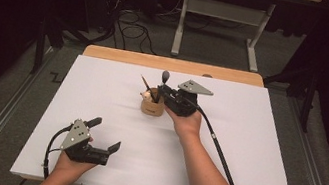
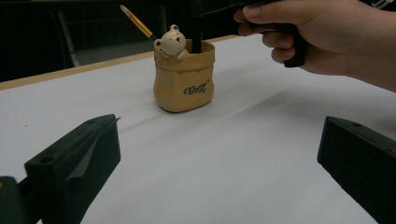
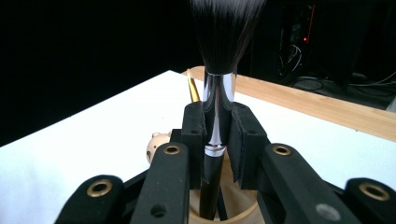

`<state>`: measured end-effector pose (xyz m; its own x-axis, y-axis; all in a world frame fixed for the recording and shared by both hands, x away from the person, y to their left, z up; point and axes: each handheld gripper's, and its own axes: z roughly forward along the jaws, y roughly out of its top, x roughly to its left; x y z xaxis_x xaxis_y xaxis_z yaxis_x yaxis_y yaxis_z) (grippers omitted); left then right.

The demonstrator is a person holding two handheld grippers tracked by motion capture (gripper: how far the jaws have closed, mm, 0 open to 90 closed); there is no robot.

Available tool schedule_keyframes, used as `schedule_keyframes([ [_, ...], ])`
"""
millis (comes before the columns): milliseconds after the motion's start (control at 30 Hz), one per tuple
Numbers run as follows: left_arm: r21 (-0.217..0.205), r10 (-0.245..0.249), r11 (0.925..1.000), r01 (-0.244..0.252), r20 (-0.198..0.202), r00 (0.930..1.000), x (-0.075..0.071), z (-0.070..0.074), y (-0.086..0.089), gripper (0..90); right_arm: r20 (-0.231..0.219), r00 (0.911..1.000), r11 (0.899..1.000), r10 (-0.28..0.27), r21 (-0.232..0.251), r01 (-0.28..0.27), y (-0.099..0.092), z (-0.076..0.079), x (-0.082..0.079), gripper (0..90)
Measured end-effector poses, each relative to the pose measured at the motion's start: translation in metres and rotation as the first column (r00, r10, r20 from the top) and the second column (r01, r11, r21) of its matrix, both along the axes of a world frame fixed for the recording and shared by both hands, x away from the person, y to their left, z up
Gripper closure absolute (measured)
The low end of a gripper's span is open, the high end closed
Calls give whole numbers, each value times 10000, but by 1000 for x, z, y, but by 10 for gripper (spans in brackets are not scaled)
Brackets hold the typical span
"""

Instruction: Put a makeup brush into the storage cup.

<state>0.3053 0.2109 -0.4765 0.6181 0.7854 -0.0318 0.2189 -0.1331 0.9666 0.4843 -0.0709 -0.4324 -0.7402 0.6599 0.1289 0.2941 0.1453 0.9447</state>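
Observation:
A tan sack-shaped pen pot with a small bear figure on its rim stands mid-table. A thin yellow-handled brush leans in it. My right gripper is shut on a makeup brush with a chrome ferrule and dark bristles, held upright with its black handle down inside the pot. My left gripper rests near the table's front left, open with nothing between its jaws, aimed at the pot.
The white sheet covers the table, with a wooden edge at the far side. The right gripper's cable trails along the forearm. Beyond the table are a white stand and floor cables.

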Motion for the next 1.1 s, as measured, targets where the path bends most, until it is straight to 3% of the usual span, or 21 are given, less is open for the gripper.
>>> schedule_keyframes([
  [267,17,-17,10000,17,-35,10000,0,0,0,5,-182,9997,9994,-134,-327,128,2,-7,1,752],
  [333,22,-27,10000,27,-26,10000,0,0,0,6,-46,9997,9995,-230,-213,229,0,-6,-1,562],
  [400,26,-31,10000,32,-34,10000,0,0,0,5,-136,9987,9987,-487,-147,485,-2,-6,-1,292],
  [467,39,-44,10000,45,-40,10000,1,0,-1,6,-372,9968,9975,-704,-129,700,-3,-6,-1,141],
  [567,70,-87,9999,87,-16,10000,0,0,-1,6,-789,9938,9968,-782,-226,766,-6,-8,2,5],
  [767,82,-104,9999,104,-18,9999,0,0,-2,6,-982,9922,9966,-768,-361,736,-8,-10,3,3],
  [1100,77,-93,9999,93,-4,10000,0,0,-2,6,-730,9951,9972,-666,-376,640,-8,-6,1,3],
])
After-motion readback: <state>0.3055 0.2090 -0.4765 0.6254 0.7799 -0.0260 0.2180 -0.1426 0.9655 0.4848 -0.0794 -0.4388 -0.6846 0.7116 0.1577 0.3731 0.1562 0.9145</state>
